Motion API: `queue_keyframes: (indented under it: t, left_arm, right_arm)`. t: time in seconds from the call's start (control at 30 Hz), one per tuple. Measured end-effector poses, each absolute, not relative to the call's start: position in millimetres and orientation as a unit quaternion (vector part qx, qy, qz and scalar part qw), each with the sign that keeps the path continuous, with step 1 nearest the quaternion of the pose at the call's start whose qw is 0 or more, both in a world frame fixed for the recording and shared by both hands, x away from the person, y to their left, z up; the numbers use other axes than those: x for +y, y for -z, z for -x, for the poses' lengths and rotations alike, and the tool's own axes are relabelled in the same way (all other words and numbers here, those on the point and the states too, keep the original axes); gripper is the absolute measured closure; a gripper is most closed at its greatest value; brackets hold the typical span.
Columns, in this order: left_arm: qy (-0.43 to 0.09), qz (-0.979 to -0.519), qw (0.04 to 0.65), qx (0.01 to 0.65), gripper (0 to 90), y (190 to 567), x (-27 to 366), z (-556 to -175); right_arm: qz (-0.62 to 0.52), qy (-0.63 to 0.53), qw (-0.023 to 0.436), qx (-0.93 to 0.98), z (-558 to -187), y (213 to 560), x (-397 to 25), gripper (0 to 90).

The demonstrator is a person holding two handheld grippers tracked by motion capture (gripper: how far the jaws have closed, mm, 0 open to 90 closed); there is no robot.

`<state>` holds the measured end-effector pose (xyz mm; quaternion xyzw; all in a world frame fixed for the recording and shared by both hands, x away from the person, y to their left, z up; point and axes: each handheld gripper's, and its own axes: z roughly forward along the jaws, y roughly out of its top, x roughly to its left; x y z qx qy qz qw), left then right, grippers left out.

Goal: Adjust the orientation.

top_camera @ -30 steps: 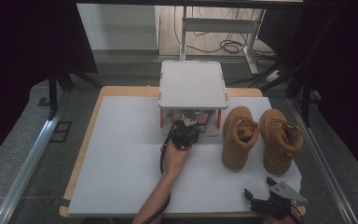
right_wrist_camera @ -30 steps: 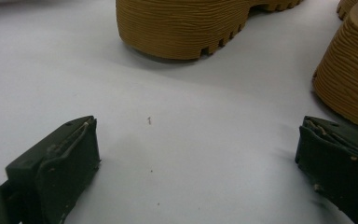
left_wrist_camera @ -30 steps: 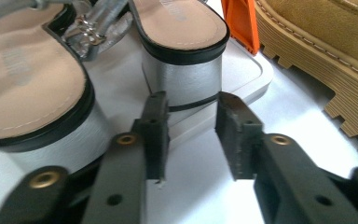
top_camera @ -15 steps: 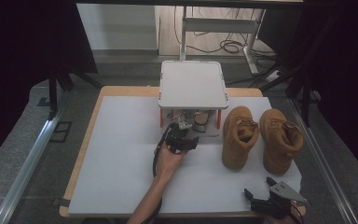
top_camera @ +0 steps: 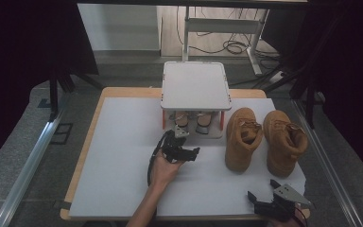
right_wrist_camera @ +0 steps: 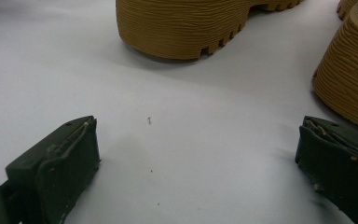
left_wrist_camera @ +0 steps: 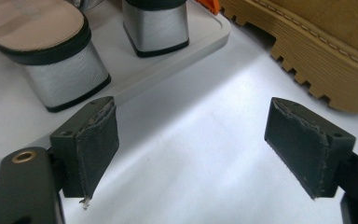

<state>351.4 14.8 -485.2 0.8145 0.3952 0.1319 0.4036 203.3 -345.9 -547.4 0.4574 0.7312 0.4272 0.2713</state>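
Since the earlier frames my left gripper (top_camera: 183, 152) has been backing away from the rack toward me, and it is now hovering over bare sheet with its jaws spread wide and nothing between them. Everything else is sitting as it did.

Working outward from the near edge — my right gripper (top_camera: 269, 202) is resting low at the front right of the white sheet (top_camera: 118, 156), released as well; in its own view the pads (right_wrist_camera: 56, 163) are standing far apart over blank surface, and the ridged heels of the tan boots (right_wrist_camera: 186, 25) are rising just ahead. I am judging that it is parked there to keep out of the way while the left side works.

Next out, the left hand (top_camera: 163, 170) is holding its tool level, pointed at the rack. In the left gripper view the pads (left_wrist_camera: 91, 140) are framing open sheet, and the silver block heels (left_wrist_camera: 154, 25) of the sandals (top_camera: 194, 122) are standing just beyond on the rack's white lower tray (left_wrist_camera: 200, 39) — upright, side by side, heels toward me, which is offering a clean grasp.

Beside them the two tan boots (top_camera: 264, 137) are standing as a pair on the sheet, toes toward me, apart from the shoe rack (top_camera: 194, 85). The rack's top shelf is lying bare, presumably waiting for them.
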Motion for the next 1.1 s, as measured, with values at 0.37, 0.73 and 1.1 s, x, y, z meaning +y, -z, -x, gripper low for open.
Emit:
queue_keyframes:
  t: [0.37, 0.73, 1.1]
  left_arm:
    - [-0.151, -0.815, 0.399, 0.393, 13.4, 485, 37, -328]
    - [-0.155, -0.809, 0.398, 0.404, 13.0, 490, 56, -308]
    - [-0.155, -0.809, 0.391, 0.411, 12.7, 498, 72, -291]
  right_arm:
    - [-0.457, -0.427, 0.271, 0.731, -203, 547, -346, 0.0]
    - [-0.457, -0.425, 0.269, 0.733, -204, 547, -346, 0.0]
    - [-0.458, -0.425, 0.27, 0.732, -204, 547, -346, 0.0]
